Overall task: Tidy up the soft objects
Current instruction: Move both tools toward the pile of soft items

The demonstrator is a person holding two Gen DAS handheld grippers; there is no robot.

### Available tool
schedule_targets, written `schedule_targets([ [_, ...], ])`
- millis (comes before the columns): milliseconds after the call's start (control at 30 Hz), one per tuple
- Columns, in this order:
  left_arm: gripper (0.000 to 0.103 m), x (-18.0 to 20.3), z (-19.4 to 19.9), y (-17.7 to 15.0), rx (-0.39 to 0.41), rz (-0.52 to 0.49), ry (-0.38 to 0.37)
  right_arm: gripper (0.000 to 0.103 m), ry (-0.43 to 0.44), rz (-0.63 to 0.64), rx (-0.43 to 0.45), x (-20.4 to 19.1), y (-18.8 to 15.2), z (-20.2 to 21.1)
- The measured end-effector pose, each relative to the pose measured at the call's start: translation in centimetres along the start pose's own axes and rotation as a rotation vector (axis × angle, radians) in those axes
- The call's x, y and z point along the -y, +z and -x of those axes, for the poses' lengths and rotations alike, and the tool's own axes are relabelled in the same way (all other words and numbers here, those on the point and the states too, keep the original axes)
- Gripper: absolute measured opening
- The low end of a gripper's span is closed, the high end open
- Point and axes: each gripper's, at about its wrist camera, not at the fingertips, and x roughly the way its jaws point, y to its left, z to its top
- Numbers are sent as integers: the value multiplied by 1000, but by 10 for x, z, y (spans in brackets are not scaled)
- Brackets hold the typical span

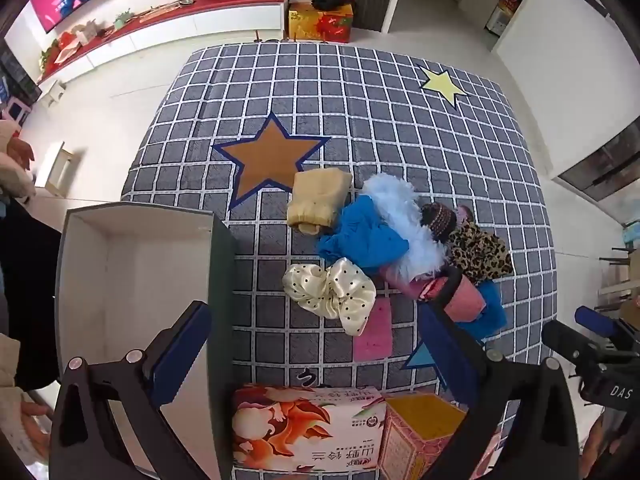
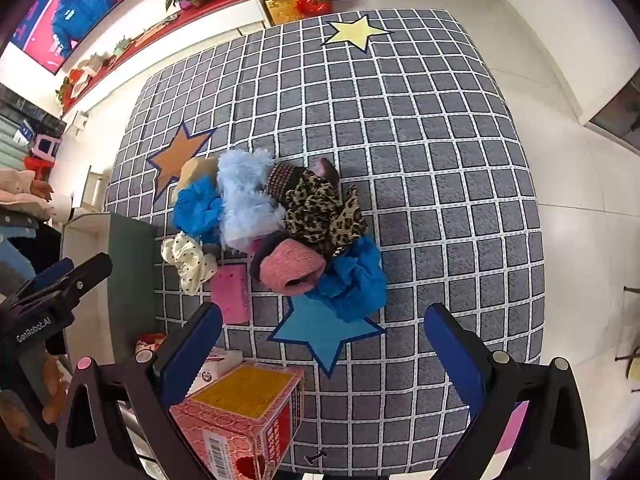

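Observation:
A pile of soft things lies on the checked mat [image 1: 360, 120]: a beige knit piece [image 1: 318, 198], blue cloth [image 1: 362, 234], a pale blue fluffy piece [image 1: 404, 216], a leopard-print piece [image 1: 478, 254], a pink knit roll [image 2: 292, 270], a cream dotted satin scrunchie [image 1: 330, 288] and a pink sponge [image 1: 374, 330]. An open white box [image 1: 132, 280] stands left of the pile. My left gripper [image 1: 320, 316] is open above the scrunchie. My right gripper [image 2: 324, 326] is open, above the blue star [image 2: 324, 332] just in front of the pile. Both are empty.
A tissue pack [image 1: 306, 428] and a pink and yellow carton [image 2: 244, 412] lie at the mat's near edge. The mat [image 2: 420, 160] stretches far and right. White floor surrounds it. A red-topped TV shelf [image 1: 160, 16] runs along the far wall.

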Motion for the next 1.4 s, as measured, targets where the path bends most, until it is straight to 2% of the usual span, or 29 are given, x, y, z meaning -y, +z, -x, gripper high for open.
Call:
schedule_targets([
  [167, 103, -5, -5, -5, -54, 3, -26, 102, -15, 3, -23, -9, -3, -3],
  [333, 103, -7, -14, -7, -97, 16, -6, 102, -33, 32, -46, -22, -3, -7],
  [533, 103, -10, -15, -7, -100, 24, -12, 102, -40, 66, -61, -37, -3, -9],
  [667, 103, -13, -14, -6, -98, 42, -69, 102, -35, 67, -66, -37, -4, -10],
  [833, 103, -9, -11, -2, -91, 58, -95, 102, -33, 79, -82, -37, -4, -11],
  [933, 103, -5, -13, 1, -132, 65, -70, 102, -40, 83, -84, -38, -3, -10],
  [1000, 103, -6, -12, 0, -124, 82, -82, 102, -60, 93, -84, -40, -2, -8],
  [1167, 103, -1, -16, -6, -117, 29, 14, 102, -93, 112, -70, -41, -1, -5],
  [1300, 103, -4, -15, -10, -114, 35, -14, 102, -129, 126, -69, -40, -2, -4],
  [1400, 103, -1, -13, -11, -109, 10, -7, 102, -131, 124, -67, -38, -1, -4],
])
